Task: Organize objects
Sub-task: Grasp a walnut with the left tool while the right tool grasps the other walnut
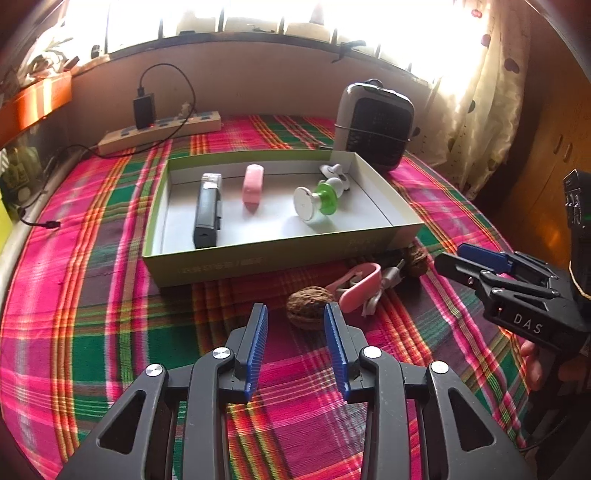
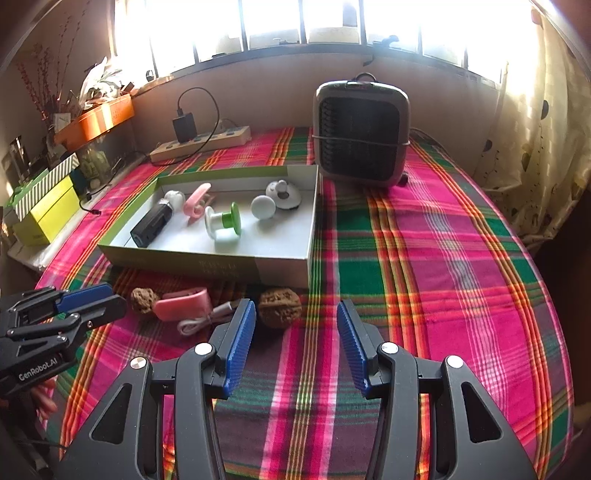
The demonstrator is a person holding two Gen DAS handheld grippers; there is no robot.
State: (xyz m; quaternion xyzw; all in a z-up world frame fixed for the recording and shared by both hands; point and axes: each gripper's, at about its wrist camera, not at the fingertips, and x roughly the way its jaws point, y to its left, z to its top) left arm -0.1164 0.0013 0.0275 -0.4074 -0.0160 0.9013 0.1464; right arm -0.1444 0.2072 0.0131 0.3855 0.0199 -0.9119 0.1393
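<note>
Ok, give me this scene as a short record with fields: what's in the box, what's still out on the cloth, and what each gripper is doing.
surface: plaid cloth
in box: black device, pink clip, green-and-white spool, white pieces
outside box: two walnuts, pink clip, white cable
left gripper: open, empty, at nearer walnut
right gripper: open, empty
behind box: heater, power strip

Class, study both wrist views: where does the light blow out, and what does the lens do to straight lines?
Left wrist view: the window is washed out to white and bleaches the curtain; the box edge bows. Right wrist view: the window glares equally; the plaid cloth stripes curve towards the frame's dark corners.
</note>
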